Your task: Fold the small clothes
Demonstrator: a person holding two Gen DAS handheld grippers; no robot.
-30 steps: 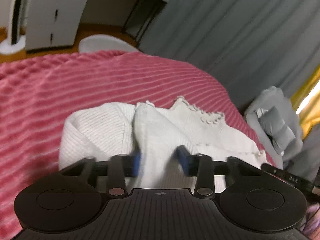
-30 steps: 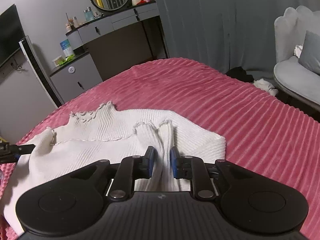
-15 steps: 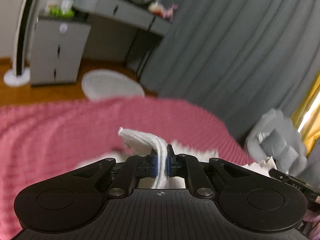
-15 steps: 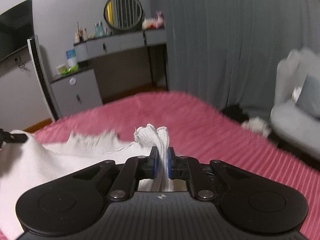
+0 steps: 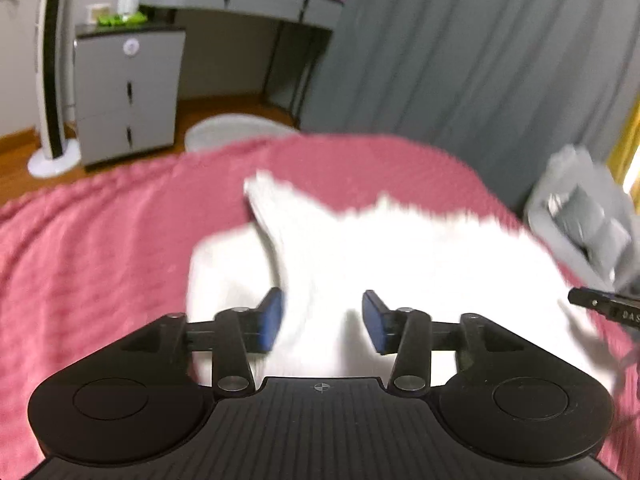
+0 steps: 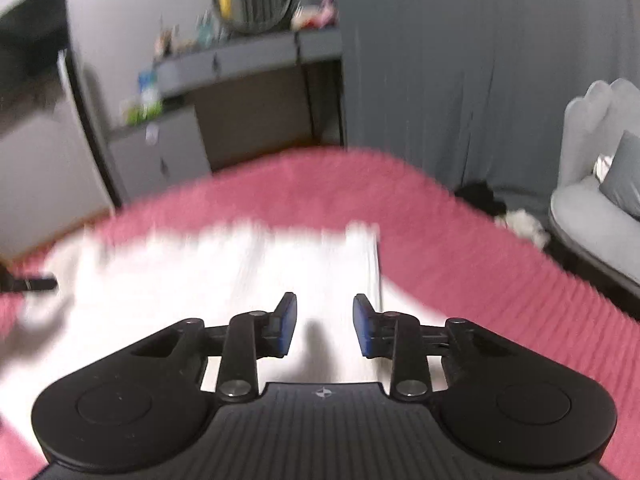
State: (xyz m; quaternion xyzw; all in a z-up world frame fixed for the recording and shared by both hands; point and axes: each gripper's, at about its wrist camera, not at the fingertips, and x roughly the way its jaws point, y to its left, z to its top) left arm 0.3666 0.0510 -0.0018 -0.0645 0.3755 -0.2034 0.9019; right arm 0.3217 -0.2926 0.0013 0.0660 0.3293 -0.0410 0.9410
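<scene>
One white ribbed top (image 5: 400,252) lies on the pink bed cover (image 5: 100,240), and both grips have just let it go! Half a second ago each gripper pinched a raised bunch of the cloth; now the fabric has dropped back onto the bed, blurred in both views. The left gripper (image 5: 322,322) has its jaws opening, blue pads apart, with the cloth lying between and under them but not squeezed. The right gripper (image 6: 325,326) matches it: jaws opening, nothing clamped. That reads as a fold just laid down and released, so the next fold probably needs a fresh grasp. The count: one garment, two grippers, one bed, one grey armchair (image 6: 592,184) off to the side.
</scene>
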